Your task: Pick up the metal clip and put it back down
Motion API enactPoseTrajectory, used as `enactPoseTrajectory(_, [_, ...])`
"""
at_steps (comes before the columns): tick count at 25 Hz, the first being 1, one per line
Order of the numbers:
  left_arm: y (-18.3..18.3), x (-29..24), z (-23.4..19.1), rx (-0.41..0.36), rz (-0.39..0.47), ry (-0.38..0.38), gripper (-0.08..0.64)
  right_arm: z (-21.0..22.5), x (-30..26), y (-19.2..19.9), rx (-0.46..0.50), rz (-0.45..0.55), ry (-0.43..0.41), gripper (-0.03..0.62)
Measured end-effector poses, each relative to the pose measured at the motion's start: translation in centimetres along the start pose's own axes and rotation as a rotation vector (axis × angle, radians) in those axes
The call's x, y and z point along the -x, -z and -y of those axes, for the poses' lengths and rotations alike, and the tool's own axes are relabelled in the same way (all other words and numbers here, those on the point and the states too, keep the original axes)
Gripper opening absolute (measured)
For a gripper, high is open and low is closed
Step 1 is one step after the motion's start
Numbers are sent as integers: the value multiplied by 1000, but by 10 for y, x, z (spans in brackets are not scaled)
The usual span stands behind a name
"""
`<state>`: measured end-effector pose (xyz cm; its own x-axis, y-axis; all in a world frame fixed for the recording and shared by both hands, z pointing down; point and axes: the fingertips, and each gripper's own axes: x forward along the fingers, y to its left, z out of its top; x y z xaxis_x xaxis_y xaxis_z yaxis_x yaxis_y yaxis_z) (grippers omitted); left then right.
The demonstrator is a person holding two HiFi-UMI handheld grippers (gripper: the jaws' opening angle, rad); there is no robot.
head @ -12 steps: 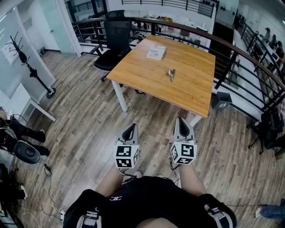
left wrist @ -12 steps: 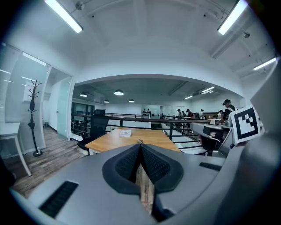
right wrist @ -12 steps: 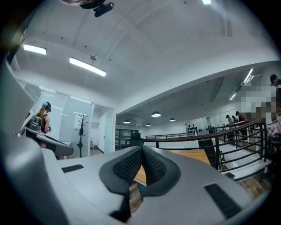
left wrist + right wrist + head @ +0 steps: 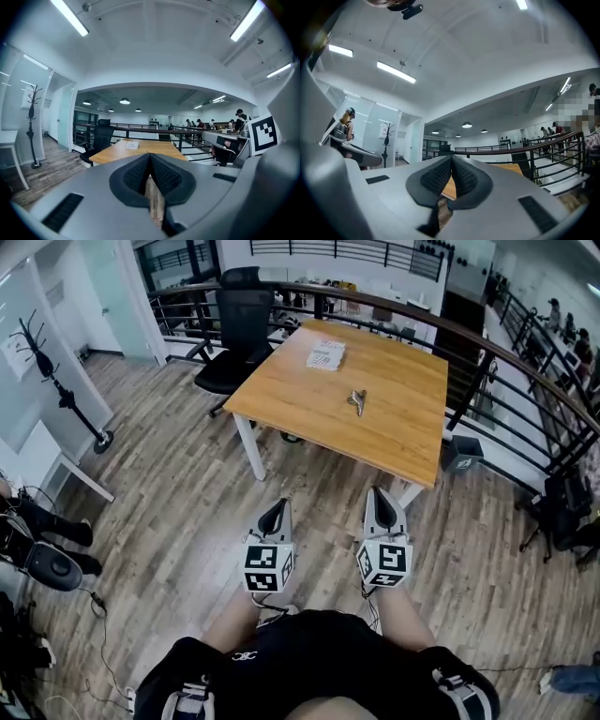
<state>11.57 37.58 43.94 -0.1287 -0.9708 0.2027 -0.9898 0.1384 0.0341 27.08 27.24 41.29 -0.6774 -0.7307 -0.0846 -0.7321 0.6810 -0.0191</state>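
Note:
The metal clip (image 4: 357, 400) lies near the middle of the wooden table (image 4: 300, 399), well ahead of me. Both grippers hang low in front of my body over the wood floor, short of the table's near edge. My left gripper (image 4: 275, 513) has its jaws together and empty; its own view shows my left gripper (image 4: 150, 157) with the tips meeting and the table (image 4: 136, 151) beyond. My right gripper (image 4: 380, 500) is likewise shut on nothing, and in its own view my right gripper (image 4: 452, 161) has the pads touching. The clip is too small to make out in either gripper view.
A stack of white paper (image 4: 325, 354) rests on the table's far side. A black office chair (image 4: 234, 329) stands at the table's left far corner. A curved black railing (image 4: 487, 362) runs behind and to the right. A coat rack (image 4: 56, 381) stands at left.
The head view has shifted slightly; the table and clip sit a little higher and to the left in frame. Both grippers hold nearly the same place, still shut.

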Motion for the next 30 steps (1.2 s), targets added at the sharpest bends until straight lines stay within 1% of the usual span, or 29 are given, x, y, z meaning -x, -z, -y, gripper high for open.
enactPoseTrajectory(6, [1,6,-24,1,6,24,12,-26,-4,1,19,-5,19,17])
enactPoseTrajectory(11, [4,12,-59,-5,15,42,12,-57,-17,4,25,6,42,17])
enactPoseTrajectory(15, [11,12,-90,8,19,86,12,-91,-32,9,24,18,60,17])
enactPoseTrajectory(19, [16,12,-106,13,16,128,12,-115,-41,13,36,18,76,17])
enactPoseTrajectory(21, [16,9,-106,22,21,152,12,-120,-47,16,46,10,78,17])
enactPoseTrajectory(24, [17,-3,-108,17,26,170,12,-119,-62,23,46,0,83,17])
enactPoseTrajectory(30, [7,-46,-128,14,32,149,12,-106,-112,30,30,1,73,17])
